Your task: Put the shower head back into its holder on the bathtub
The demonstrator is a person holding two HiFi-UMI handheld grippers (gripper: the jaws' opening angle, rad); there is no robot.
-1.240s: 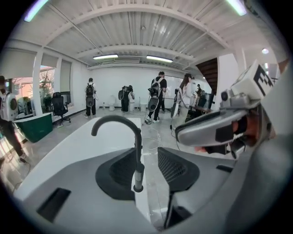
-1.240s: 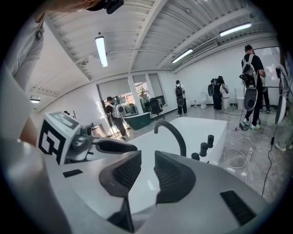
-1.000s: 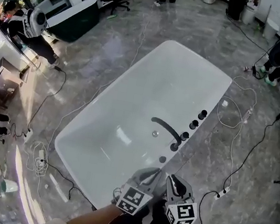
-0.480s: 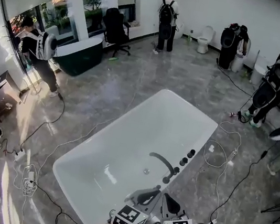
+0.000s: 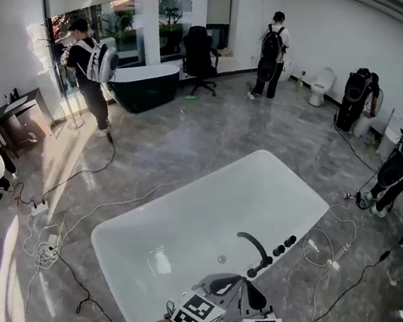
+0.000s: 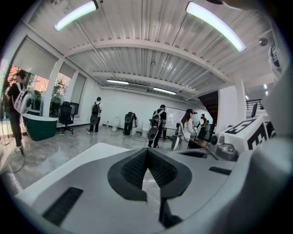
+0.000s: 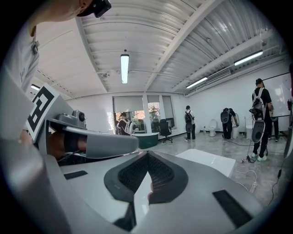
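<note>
The white bathtub (image 5: 198, 225) lies slantwise on the grey floor. A black spout (image 5: 252, 244) and black knobs (image 5: 284, 246) sit on its right rim. I cannot make out the shower head or its holder. My left gripper (image 5: 230, 280) and right gripper (image 5: 248, 286) hang side by side over the tub's near end, both shut and empty. In the left gripper view the left gripper (image 6: 147, 160) has its dark pads closed together and points across the room. The right gripper (image 7: 147, 159) looks the same in its own view, with the tub (image 7: 208, 161) ahead on the right.
Cables (image 5: 324, 253) trail over the floor on both sides of the tub. Several people (image 5: 91, 65) with backpacks stand around the room. A dark green tub (image 5: 149, 83), an office chair (image 5: 200, 57) and a toilet (image 5: 323, 85) stand at the back.
The head view has tilted up from the tub towards the room. Both grippers stay together at the bottom edge and point more level than before.
</note>
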